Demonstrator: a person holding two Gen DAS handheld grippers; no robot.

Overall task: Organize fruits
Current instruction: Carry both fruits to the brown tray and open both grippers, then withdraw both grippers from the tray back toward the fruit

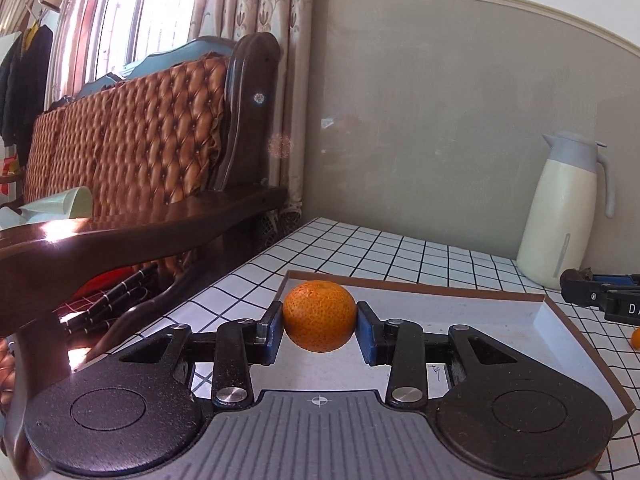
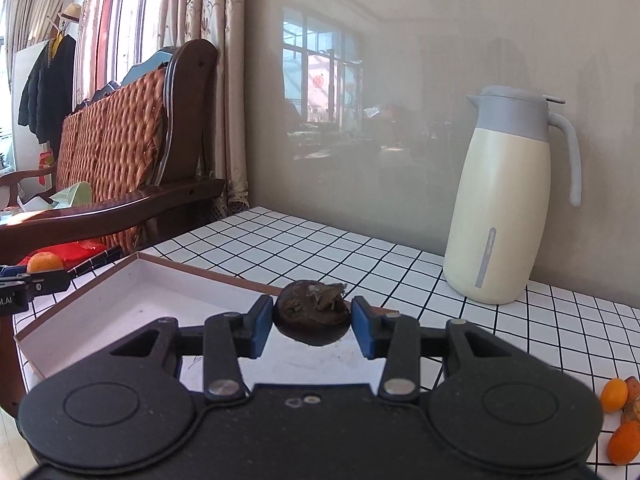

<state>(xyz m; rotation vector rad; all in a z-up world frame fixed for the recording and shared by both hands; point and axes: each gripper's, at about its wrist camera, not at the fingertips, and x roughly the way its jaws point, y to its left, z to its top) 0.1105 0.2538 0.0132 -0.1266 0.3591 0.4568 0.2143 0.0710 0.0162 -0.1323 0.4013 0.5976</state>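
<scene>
My left gripper (image 1: 320,326) is shut on an orange tangerine (image 1: 319,316) and holds it above the near left corner of a shallow white box (image 1: 480,312) with a brown rim. My right gripper (image 2: 312,322) is shut on a dark brown, wrinkled fruit (image 2: 311,316) and holds it over the box's (image 2: 140,292) right side. The left gripper with its tangerine (image 2: 44,262) shows at the left edge of the right wrist view. The right gripper (image 1: 600,294) shows at the right edge of the left wrist view.
A cream and grey thermos jug (image 2: 508,196) stands at the back right against the wall. Loose oranges (image 2: 622,420) lie on the tiled table (image 2: 320,236) at the right. A wooden sofa (image 1: 140,152) stands close to the table's left edge.
</scene>
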